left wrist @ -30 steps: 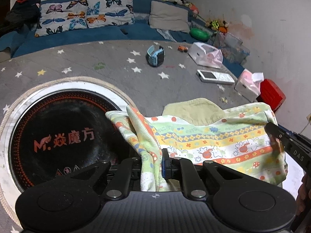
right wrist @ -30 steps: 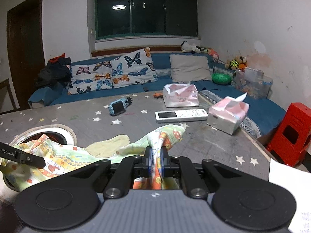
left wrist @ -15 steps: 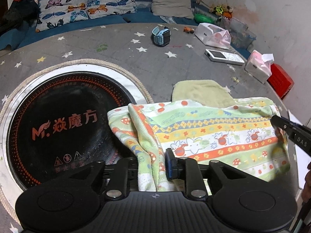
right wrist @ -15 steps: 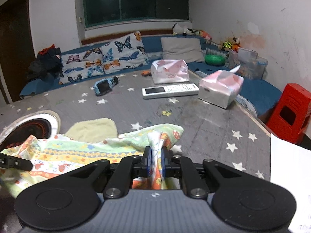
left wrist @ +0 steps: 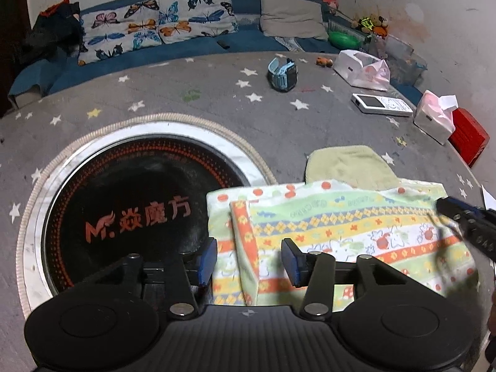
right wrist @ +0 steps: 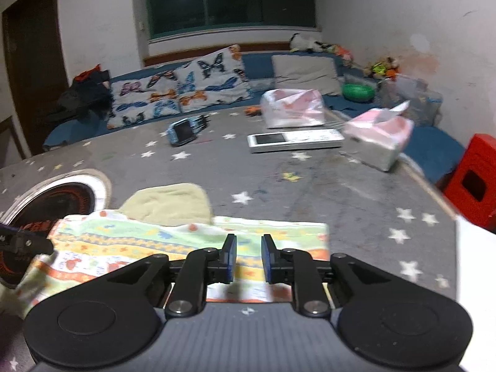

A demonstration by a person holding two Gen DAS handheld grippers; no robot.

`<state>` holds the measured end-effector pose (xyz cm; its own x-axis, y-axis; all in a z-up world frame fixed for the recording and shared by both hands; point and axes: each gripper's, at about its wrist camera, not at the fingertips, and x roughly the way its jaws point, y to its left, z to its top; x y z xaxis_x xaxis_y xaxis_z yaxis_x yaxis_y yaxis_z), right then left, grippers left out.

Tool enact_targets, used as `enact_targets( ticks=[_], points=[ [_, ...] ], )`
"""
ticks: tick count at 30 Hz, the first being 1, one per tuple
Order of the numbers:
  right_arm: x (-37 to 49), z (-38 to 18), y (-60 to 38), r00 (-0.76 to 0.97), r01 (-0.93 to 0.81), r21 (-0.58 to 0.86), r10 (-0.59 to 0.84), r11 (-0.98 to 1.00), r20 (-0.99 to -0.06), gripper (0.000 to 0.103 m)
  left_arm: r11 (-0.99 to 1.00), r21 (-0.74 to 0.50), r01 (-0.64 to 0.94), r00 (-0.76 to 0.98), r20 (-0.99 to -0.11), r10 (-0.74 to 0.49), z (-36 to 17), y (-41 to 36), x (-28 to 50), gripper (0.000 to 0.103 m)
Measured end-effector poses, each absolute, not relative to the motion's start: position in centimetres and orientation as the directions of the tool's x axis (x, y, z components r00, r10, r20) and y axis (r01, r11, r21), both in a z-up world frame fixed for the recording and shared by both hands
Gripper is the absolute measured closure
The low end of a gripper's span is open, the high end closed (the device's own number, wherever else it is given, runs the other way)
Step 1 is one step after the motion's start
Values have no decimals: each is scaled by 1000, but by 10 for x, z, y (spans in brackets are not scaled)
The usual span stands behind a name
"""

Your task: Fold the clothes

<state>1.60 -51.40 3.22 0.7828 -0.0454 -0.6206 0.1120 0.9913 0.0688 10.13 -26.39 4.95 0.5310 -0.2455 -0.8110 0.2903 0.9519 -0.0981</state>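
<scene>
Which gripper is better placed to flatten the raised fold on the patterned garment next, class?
Left, probably. The left gripper hangs right over the raised fold in the patterned garment, jaws opening. The right gripper, also opening, sits over flat cloth.

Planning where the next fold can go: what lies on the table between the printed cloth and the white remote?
Only bare starred tablecloth, seen in the right wrist view between cloth and remote.
</scene>
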Motion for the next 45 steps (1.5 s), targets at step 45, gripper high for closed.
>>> enact_targets(
  ticks=[45],
  points=[
    [-51, 23, -414, 777, -31, 13, 32, 999, -629, 49, 936, 33, 350, 598, -777, -196, 33, -259, 21, 24]
  ],
)
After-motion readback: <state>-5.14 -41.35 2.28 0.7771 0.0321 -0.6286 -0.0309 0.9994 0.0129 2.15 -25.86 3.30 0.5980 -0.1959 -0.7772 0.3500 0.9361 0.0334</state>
